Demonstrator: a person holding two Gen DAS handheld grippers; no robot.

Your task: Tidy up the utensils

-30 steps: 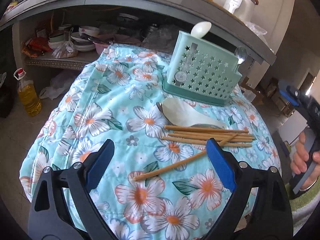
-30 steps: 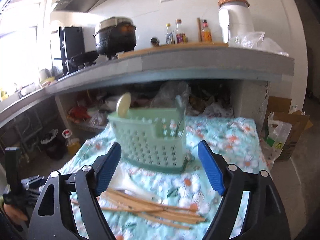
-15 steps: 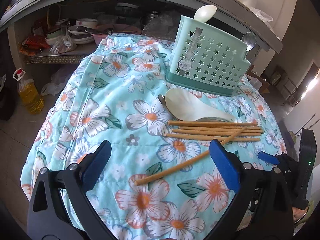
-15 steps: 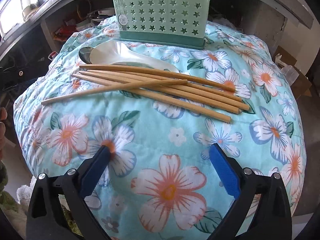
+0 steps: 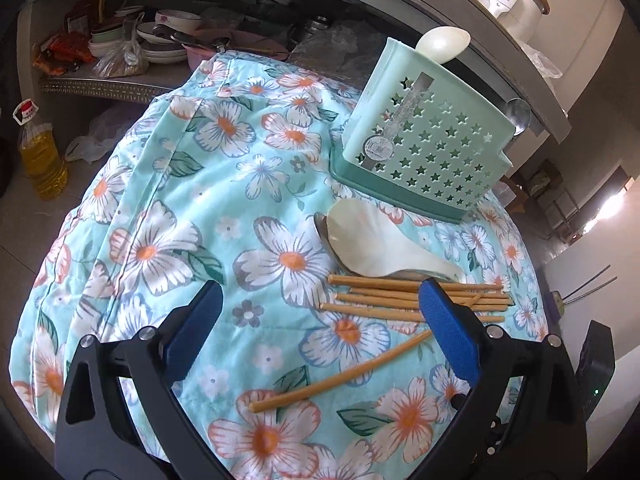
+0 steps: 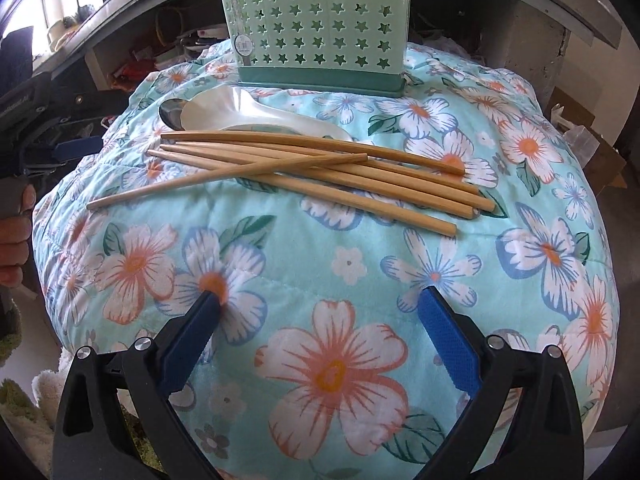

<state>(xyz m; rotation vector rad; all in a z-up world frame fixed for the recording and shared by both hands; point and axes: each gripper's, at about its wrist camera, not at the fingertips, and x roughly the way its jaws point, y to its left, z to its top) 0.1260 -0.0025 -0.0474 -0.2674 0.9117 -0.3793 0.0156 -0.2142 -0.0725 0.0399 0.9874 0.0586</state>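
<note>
Left gripper [image 5: 320,300]: pitched down over the flowered cloth [image 5: 168,200], jaws spread wide and empty, having just finished opening. One loose chopstick [image 5: 340,376] lies slantwise on the cloth between its fingers, untouched. Right gripper [image 6: 320,304]: also pitched steeply down, jaws wide after just opening, nothing between them but cloth; its fingertips sit low over a printed flower, contact cannot be told.

Container: green star-holed basket [image 5: 424,144] upright on its darker base at the far side of the cloth. A white spoon [image 5: 442,44] sticks out of one end, a metal spoon [image 5: 518,114] out of the other. Inside contents otherwise hidden.

On the cloth, just beside the basket base: a white ladle [image 5: 376,240] lying over another metal spoon [image 6: 170,114]. Next to the ladle, a bundle of chopsticks [image 6: 340,168], roughly parallel, with the slanted one crossing them.

Left view only: oil bottle [image 5: 40,152] on the floor, bowls [image 5: 168,28] on the shelf under the counter, white jar [image 5: 510,4] on the counter. Right view only: a hand [image 6: 14,236] at the left edge, holding the other gripper's handle.
</note>
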